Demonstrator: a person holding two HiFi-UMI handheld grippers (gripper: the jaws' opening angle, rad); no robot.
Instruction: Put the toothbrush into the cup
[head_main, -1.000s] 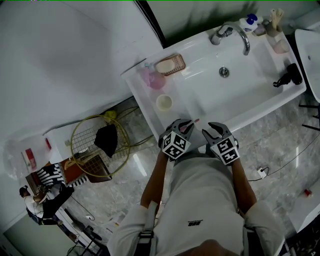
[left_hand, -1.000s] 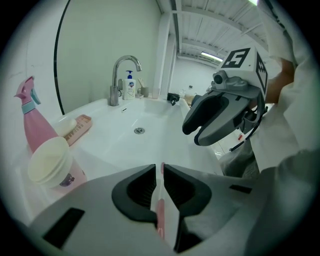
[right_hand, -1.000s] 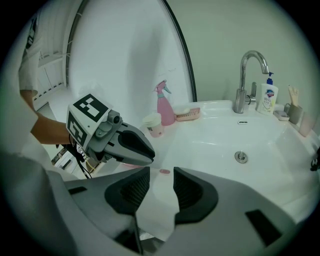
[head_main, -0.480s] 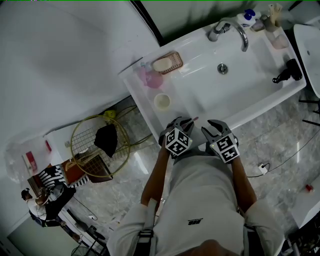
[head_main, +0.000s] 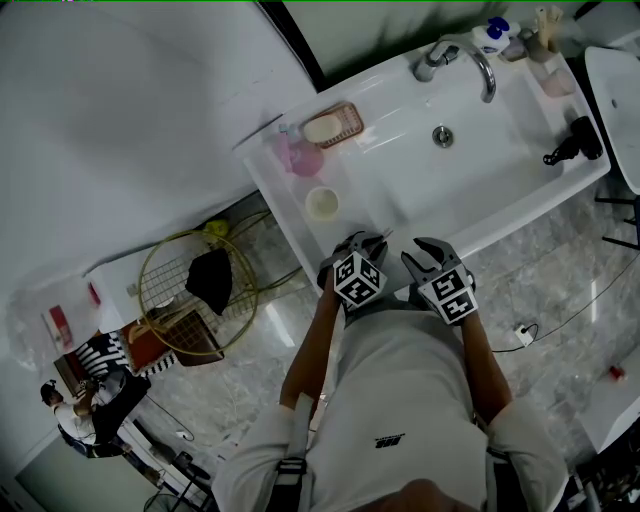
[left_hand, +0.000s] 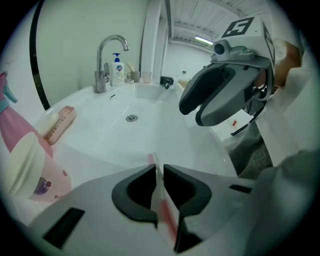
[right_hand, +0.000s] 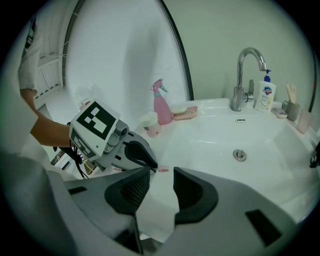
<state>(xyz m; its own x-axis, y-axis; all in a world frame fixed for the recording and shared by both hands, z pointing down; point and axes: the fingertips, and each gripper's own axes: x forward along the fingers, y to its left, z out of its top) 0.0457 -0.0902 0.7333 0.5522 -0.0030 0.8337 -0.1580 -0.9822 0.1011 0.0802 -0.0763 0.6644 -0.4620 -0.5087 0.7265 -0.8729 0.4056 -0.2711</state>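
The toothbrush, a thin white and pink handle, is clamped between the jaws of my left gripper, which is shut on it. Its pink tip pokes out over the sink's near rim. In the head view the left gripper hovers at the front edge of the white sink. The cream cup stands on the sink's left ledge, apart from that gripper; it also shows as a cup at the left and as a cup beside the bottle. My right gripper is open and holds nothing.
A pink spray bottle and a soap dish stand on the ledge beyond the cup. The faucet and a soap pump bottle are at the back. A black object lies on the right rim. A wire basket sits on the floor.
Hardly anything differs: both grippers stay at the sink's near rim, the left still holds the toothbrush, and the brush tip shows less in the head view.
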